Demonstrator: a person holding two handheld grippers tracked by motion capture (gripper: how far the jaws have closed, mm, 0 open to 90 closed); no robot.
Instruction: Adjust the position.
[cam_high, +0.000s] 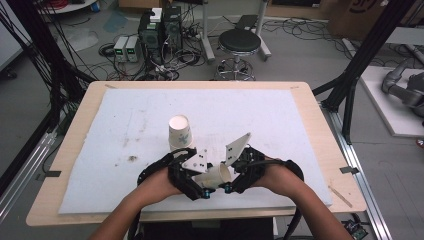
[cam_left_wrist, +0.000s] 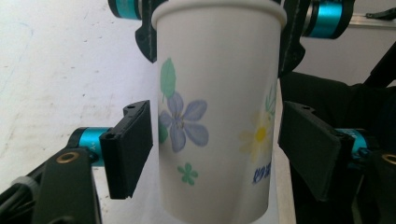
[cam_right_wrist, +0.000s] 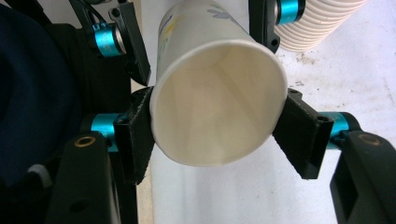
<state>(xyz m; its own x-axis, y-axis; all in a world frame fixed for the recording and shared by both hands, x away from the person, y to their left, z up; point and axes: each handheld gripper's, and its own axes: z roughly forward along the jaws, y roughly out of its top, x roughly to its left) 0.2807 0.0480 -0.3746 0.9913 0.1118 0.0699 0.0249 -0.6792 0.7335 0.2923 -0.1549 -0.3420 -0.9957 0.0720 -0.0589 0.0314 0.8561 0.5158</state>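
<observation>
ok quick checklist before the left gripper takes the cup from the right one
1. Right gripper clamped near the cup rim: ok.
2. Cup sits between the left gripper jaws: ok.
3. Left pads pressing the cup: not ok, a gap shows on both sides.
4. Cup uncrushed, rim round: ok.
5. Cup stack standing apart from both grippers: ok.
6. Cup empty: ok.

I see both grippers, left (cam_high: 202, 186) and right (cam_high: 227, 182), meeting around one paper cup (cam_high: 216, 175), with the cup stack (cam_high: 180, 132) just beyond.
</observation>
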